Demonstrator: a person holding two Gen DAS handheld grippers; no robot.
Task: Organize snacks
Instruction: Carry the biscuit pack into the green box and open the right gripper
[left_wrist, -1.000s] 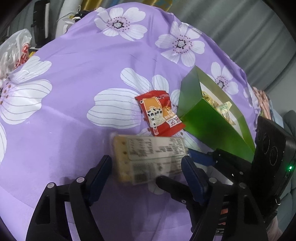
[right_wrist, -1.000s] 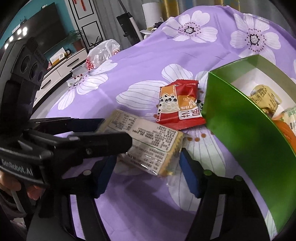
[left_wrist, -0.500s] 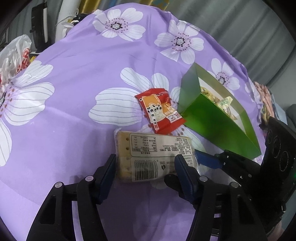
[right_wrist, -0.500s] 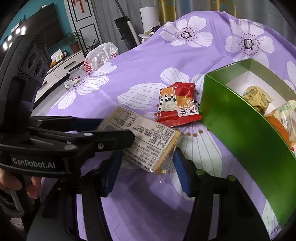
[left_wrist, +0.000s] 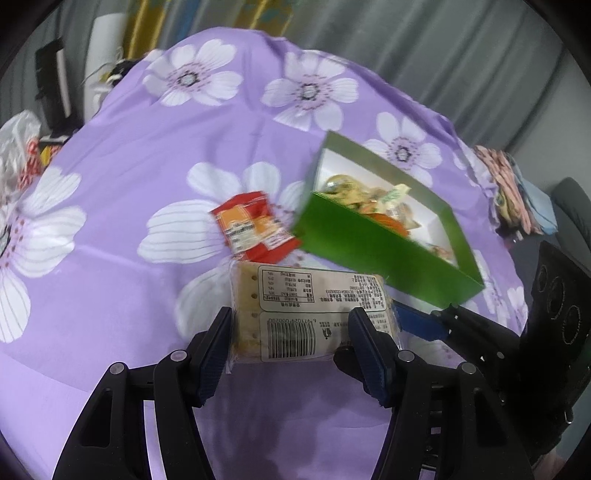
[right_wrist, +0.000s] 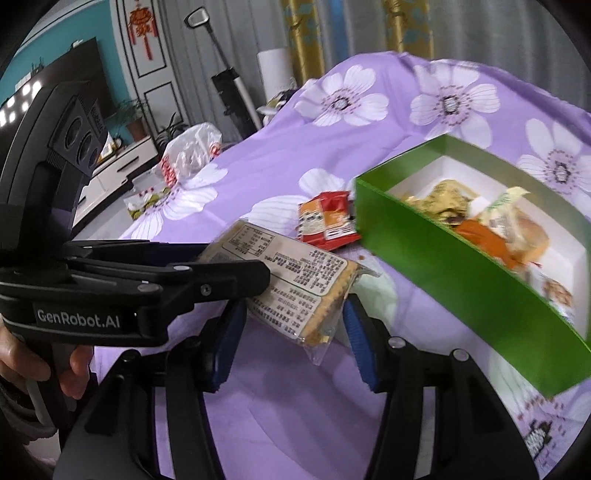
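Observation:
A clear-wrapped cracker pack (left_wrist: 310, 314) with a white label is clamped between my left gripper (left_wrist: 291, 343) fingers and held above the purple flowered cloth. In the right wrist view the same cracker pack (right_wrist: 295, 280) shows in the left gripper's grip, just ahead of my right gripper (right_wrist: 291, 339), which is open and empty. A red snack packet (left_wrist: 255, 229) lies on the cloth beside the green box (left_wrist: 388, 251), which holds several wrapped snacks. The red packet (right_wrist: 325, 221) and green box (right_wrist: 461, 266) also show in the right wrist view.
A white plastic bag (right_wrist: 192, 155) lies at the far left edge of the cloth. A TV cabinet (right_wrist: 114, 166) and a vacuum (right_wrist: 229, 92) stand beyond. Folded clothes (left_wrist: 517, 188) lie at the right of the cloth.
My left gripper has closed on the cracker pack and lifted it off the cloth. Both views have risen and now look down into the green box.

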